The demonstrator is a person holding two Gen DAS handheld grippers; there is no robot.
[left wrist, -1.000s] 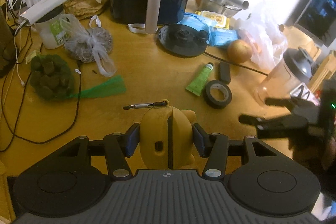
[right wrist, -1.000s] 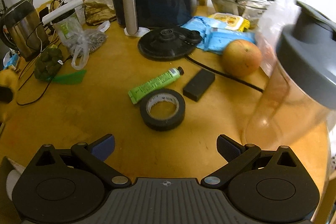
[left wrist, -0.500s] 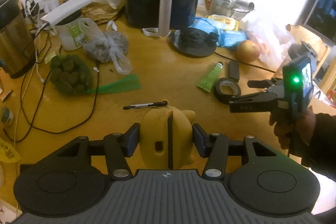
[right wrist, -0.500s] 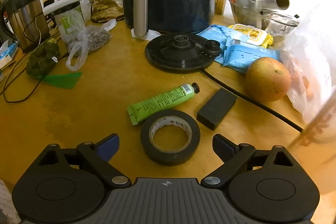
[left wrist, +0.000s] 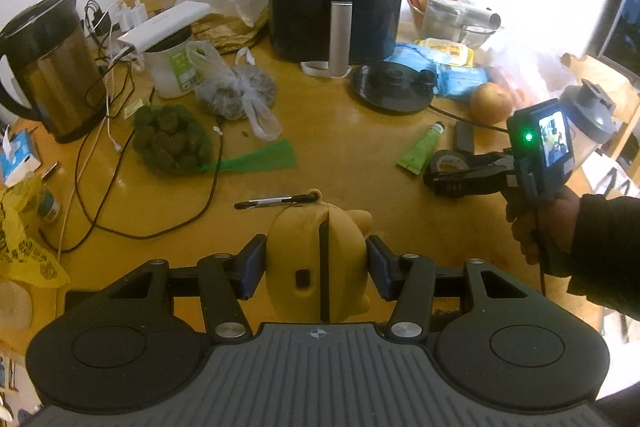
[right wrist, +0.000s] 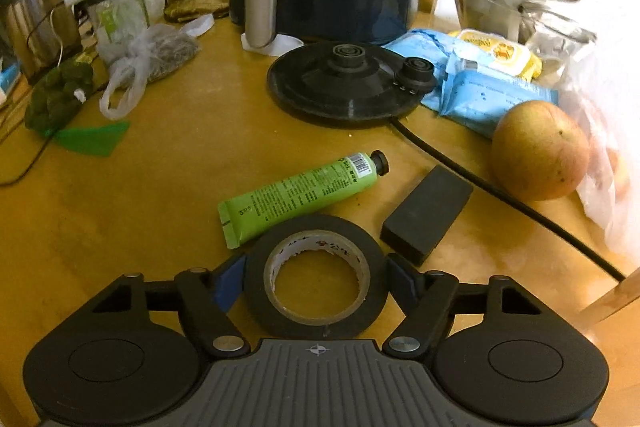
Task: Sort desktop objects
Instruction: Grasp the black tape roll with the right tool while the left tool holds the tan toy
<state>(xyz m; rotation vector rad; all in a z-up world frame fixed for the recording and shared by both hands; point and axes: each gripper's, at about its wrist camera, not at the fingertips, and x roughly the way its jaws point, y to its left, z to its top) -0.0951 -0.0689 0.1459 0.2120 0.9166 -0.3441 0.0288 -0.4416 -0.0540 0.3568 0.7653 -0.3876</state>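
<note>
**Closing on the tape roll**

With the tape roll (right wrist: pixel 316 273) lying flat on the table (right wrist: pixel 168 163) between the two fingers of the right gripper (right wrist: pixel 316 277), the step in hand looks like a pinch across its outer rim. Both pads sit right at the rim, one on each side; whether they already press it cannot be told, so treat the grip as not yet made. To do it well, keep the fingers level and low so the pads meet the black side wall, not the top edge, and squeeze evenly so the roll does not skid.

Just beyond the tape roll lies a green tube (right wrist: pixel 300 193), its flat end touching or nearly touching the rim. A black block (right wrist: pixel 426 213) sits just to the right of the roll, close to the right finger; lifting straight up should avoid nudging either. Farther back from the roll are a cord (right wrist: pixel 492 189) and an apple (right wrist: pixel 540 151).

The left gripper (left wrist: pixel 318 267) is clamped on a yellow toy (left wrist: pixel 318 259), held well left of the tape roll, near a pen (left wrist: pixel 266 202).
</note>
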